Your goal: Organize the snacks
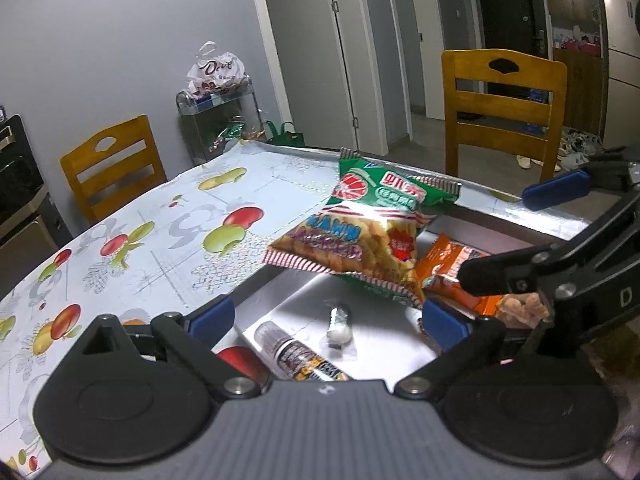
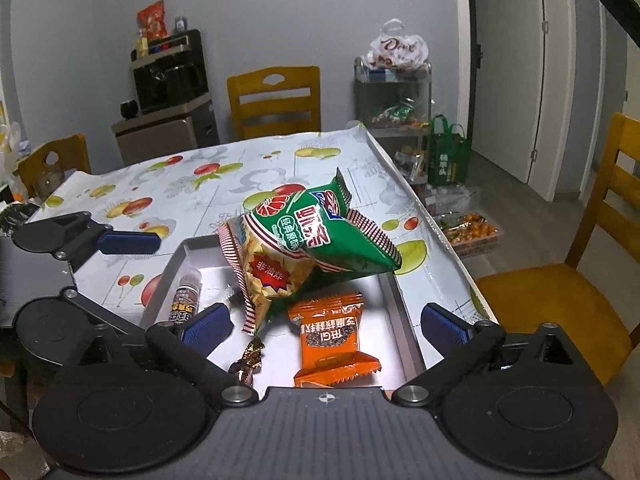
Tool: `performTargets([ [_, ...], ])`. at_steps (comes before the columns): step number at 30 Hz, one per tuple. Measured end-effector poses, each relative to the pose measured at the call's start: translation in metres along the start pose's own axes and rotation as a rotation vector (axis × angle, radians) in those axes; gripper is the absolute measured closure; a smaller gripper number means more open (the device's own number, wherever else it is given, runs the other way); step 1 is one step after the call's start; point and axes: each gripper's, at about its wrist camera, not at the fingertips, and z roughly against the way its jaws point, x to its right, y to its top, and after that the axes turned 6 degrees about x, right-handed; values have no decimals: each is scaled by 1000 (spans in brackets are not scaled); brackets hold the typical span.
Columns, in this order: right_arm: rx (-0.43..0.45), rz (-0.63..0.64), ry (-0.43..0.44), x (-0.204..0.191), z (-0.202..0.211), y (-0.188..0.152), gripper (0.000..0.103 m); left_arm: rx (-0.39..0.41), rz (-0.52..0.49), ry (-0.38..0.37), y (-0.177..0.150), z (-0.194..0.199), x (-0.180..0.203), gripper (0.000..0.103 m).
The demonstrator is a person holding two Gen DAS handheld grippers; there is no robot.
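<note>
A green and red prawn cracker bag (image 1: 372,232) (image 2: 312,248) lies tilted over the far part of a metal tray (image 2: 404,312) (image 1: 260,284); no pad touches it. In the tray are an orange packet (image 2: 332,340) (image 1: 452,268), a dark snack bar (image 2: 186,296) (image 1: 300,356), a small white candy (image 1: 339,330) and a brown foil candy (image 2: 248,360). My left gripper (image 1: 328,320) is open over the tray's near end, nothing between its pads. My right gripper (image 2: 325,326) is open wide above the orange packet, holding nothing. One blue left fingertip (image 2: 128,242) shows in the right wrist view.
The table wears a fruit-print cloth (image 1: 160,232). Wooden chairs stand at its far side (image 1: 504,112), left (image 1: 112,160) and right (image 2: 560,292). A metal cart (image 2: 394,92) with a white bag stands by the wall. Bags and boxes (image 2: 468,228) lie on the floor.
</note>
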Motion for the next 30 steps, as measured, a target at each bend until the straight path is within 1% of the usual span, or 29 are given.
performTargets([
  [4,-4,9,-18,-2,2,-2,0,-13,12,3,-5,3,-6,2],
  [10,-19,-12,-47,-2,7,-5,0,-21,15,-2,-11,10,-9,2],
  [15,-23,-34,-72,-3,21,-9,0,-13,20,-14,-14,20,-9,2],
  [20,-15,-60,-85,-13,42,-15,0,4,18,-43,-20,41,-2,2],
  [27,8,-76,-122,-34,74,-33,0,22,17,-92,-35,77,4,2],
  [30,4,-90,-136,-40,83,-41,0,29,18,-111,-43,92,3,2],
])
